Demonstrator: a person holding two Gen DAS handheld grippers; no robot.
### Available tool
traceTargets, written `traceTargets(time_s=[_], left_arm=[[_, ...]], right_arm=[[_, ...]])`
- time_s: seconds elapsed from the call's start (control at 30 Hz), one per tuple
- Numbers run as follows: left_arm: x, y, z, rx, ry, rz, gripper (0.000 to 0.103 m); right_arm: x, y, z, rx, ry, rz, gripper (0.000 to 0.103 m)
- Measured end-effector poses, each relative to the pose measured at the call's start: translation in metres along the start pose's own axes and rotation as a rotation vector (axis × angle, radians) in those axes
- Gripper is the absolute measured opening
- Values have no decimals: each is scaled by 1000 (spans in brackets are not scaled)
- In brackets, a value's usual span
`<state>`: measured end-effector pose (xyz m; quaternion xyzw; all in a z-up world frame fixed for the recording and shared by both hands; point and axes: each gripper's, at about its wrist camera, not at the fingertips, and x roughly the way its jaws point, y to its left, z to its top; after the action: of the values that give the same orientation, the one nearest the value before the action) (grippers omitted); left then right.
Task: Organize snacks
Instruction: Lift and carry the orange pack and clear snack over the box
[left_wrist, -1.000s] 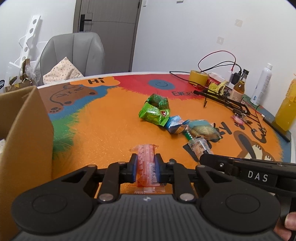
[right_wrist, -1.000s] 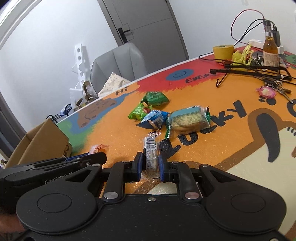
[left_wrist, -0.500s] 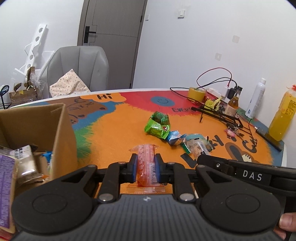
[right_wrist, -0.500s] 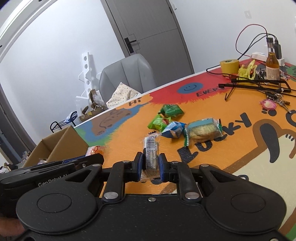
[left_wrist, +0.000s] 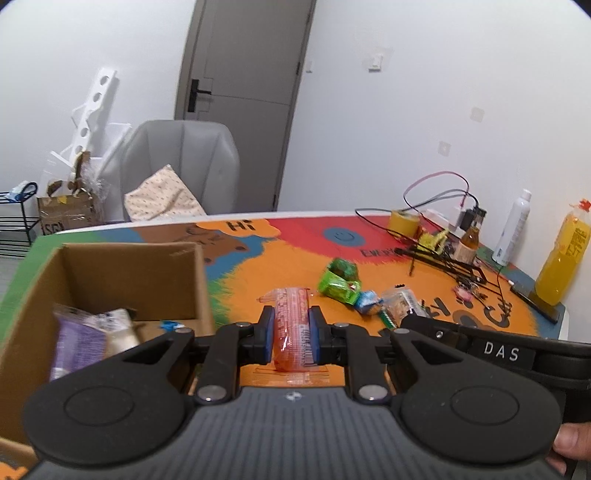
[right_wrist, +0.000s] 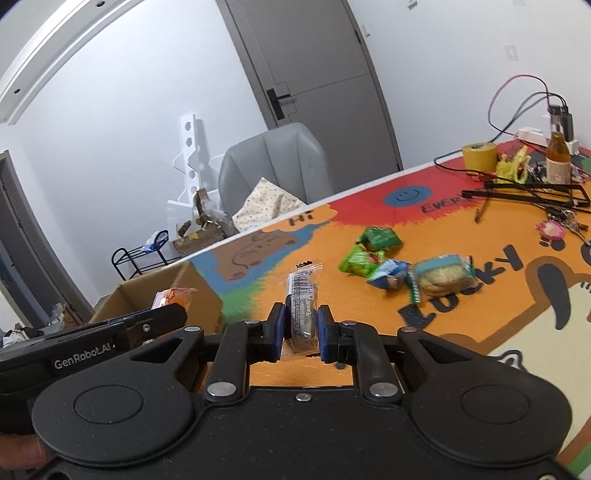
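My left gripper (left_wrist: 290, 326) is shut on an orange-red snack packet (left_wrist: 291, 325), held above the table just right of an open cardboard box (left_wrist: 129, 273). The box holds a purple packet (left_wrist: 75, 341) and a pale one. My right gripper (right_wrist: 301, 328) is shut on a clear-wrapped dark snack bar (right_wrist: 303, 299), lifted over the orange mat. On the mat lie green packets (right_wrist: 369, 251), a blue one (right_wrist: 388, 271) and a teal-wrapped cracker pack (right_wrist: 441, 277). The left gripper with its orange packet (right_wrist: 173, 297) shows at the left of the right wrist view, near the box (right_wrist: 147, 295).
At the table's far right stand a tape roll (left_wrist: 404, 221), black hangers and cables (left_wrist: 443, 258), a small brown bottle (left_wrist: 467, 245), a white spray can (left_wrist: 513, 227) and an orange juice bottle (left_wrist: 563, 254). A grey chair (left_wrist: 181, 166) with a cushion stands behind the table.
Both grippers rose and moved left toward the box, each keeping its packet. The box interior has come into the left wrist view.
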<state>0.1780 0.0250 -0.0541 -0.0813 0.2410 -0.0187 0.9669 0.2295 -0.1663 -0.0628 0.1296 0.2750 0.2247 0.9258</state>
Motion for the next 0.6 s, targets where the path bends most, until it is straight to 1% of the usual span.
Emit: traceTargets(time_s=[0.43, 0.53, 0.6], left_arm=[[-42, 61, 4, -78, -53, 86, 18], [-46, 74, 3, -102, -48, 96, 18], [-47, 82, 1, -125, -31, 87, 18]], right_arm=[[-1, 58, 2, -80, -15, 51, 17], [-1, 69, 3, -99, -15, 56, 17], [0, 74, 4, -110, -14, 60, 17]])
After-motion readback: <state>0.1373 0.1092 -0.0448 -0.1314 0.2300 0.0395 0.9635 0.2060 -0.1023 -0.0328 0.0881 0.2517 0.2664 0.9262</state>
